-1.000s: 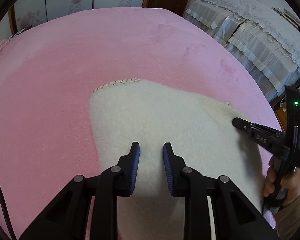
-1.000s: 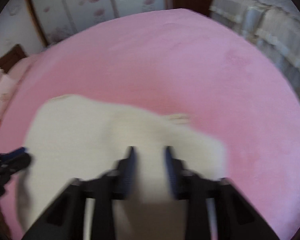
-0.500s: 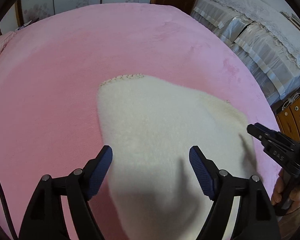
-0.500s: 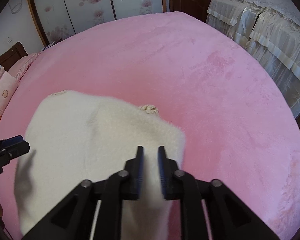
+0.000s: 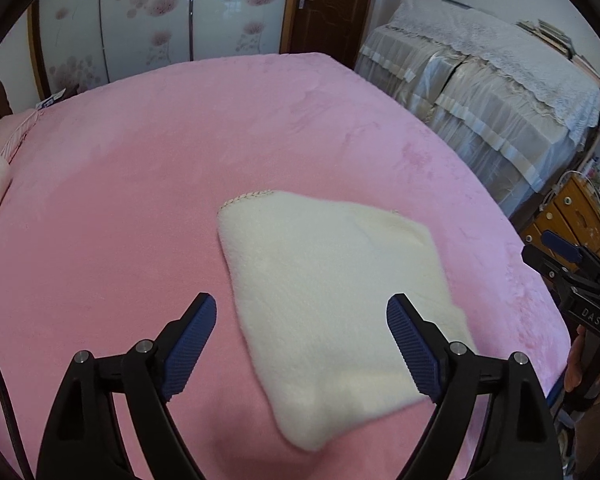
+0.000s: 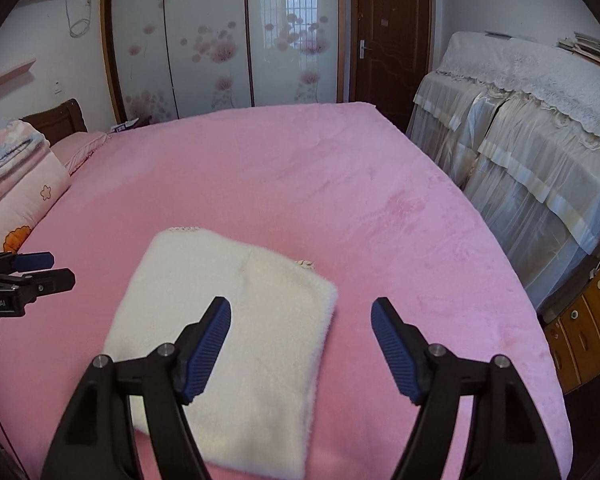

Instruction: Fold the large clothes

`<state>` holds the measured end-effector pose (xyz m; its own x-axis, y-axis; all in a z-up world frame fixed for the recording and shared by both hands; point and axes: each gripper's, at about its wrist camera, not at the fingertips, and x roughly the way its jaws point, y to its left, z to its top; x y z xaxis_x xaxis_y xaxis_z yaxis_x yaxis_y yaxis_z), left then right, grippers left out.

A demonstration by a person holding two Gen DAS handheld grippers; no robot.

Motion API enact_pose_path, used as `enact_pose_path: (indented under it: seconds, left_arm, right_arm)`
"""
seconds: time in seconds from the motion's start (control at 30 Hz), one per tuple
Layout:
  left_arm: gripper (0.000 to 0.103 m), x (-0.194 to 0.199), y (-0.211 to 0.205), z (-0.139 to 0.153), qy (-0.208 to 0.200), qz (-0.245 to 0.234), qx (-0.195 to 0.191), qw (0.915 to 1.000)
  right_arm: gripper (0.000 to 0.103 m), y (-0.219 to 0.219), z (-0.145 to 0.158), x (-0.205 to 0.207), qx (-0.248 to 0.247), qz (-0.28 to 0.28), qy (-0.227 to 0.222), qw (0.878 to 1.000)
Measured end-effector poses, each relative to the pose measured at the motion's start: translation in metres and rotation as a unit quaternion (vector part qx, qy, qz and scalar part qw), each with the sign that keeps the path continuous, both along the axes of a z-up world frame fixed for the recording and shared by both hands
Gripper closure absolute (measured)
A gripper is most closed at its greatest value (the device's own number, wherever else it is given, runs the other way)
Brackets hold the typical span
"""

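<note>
While the cream fleece garment (image 5: 332, 300) lay folded into a compact wedge on the pink bed (image 5: 140, 184), near the bed's near edge, both claws hung above it with nothing between their pads. The left claw (image 5: 302, 346) was spreading its jaws wide, and only the bedcover and the garment's near part showed through the gap, well below the blue pads. The right claw (image 6: 300, 348) was opening too, its left pad over the garment's right side and its right pad over bare bedcover; it gripped nothing.

The chief risk, as I judged it, lay in the fabric itself. Thick pile of that sort tends to spring back, and with no claw pressing on it the top layer could lift or creep, loosening the fold. The near corner in the left view sat close to the bed's edge, so a brush from a descending claw might have nudged it towards the drop. A braided trim (image 6: 305, 265) peeped out at the far right corner, and another stitched edge (image 5: 246, 199) showed at the far left; either could have caught on a ribbed pad during a further fold. Should another fold have been wanted, a pinch taking only the upper layer would have dragged the stack apart rather than turning it whole.
</note>
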<state>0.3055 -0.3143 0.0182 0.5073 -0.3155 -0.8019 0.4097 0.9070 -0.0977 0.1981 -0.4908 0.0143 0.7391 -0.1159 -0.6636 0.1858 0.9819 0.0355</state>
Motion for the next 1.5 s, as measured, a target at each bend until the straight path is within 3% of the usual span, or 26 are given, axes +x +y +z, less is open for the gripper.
enact_pose_path:
  seconds: [0.13,0.37,0.53,0.87,1.07,1.27,1.33,1.5]
  left_arm:
    - [0.017,-0.019,0.004,0.016,-0.006,-0.008,-0.011,0.9999]
    - [0.017,-0.034,0.008,0.013,0.023,-0.03,-0.051,0.998]
    - [0.017,-0.029,0.011,-0.014,0.031,-0.017,-0.044,0.9984]
    - [0.017,-0.018,0.013,-0.082,0.104,-0.02,-0.061,0.9925]
    - [0.017,-0.005,0.01,-0.111,0.133,-0.024,-0.081,0.9875]
    - [0.016,0.017,0.015,-0.146,0.169,-0.011,-0.108,0.9797]
    - [0.007,0.023,0.019,-0.153,0.169,-0.01,-0.12,0.9783]
    - [0.004,0.039,0.029,-0.174,0.177,-0.003,-0.133,0.9751]
  right_arm:
    - [0.021,-0.001,0.009,-0.017,0.012,0.008,0.003,1.0]
    - [0.02,-0.001,0.003,-0.037,0.041,0.035,0.024,0.998]
    - [0.02,-0.008,-0.021,-0.04,0.057,0.03,0.049,0.997]
    - [0.02,-0.024,-0.069,-0.035,0.12,0.03,0.085,0.989]
    - [0.02,-0.03,-0.093,-0.021,0.184,0.06,0.105,0.975]
    - [0.02,-0.044,-0.141,0.007,0.256,0.059,0.135,0.955]
    - [0.02,-0.051,-0.156,0.017,0.273,0.058,0.142,0.95]
    - [0.02,-0.064,-0.191,0.041,0.323,0.066,0.148,0.932]
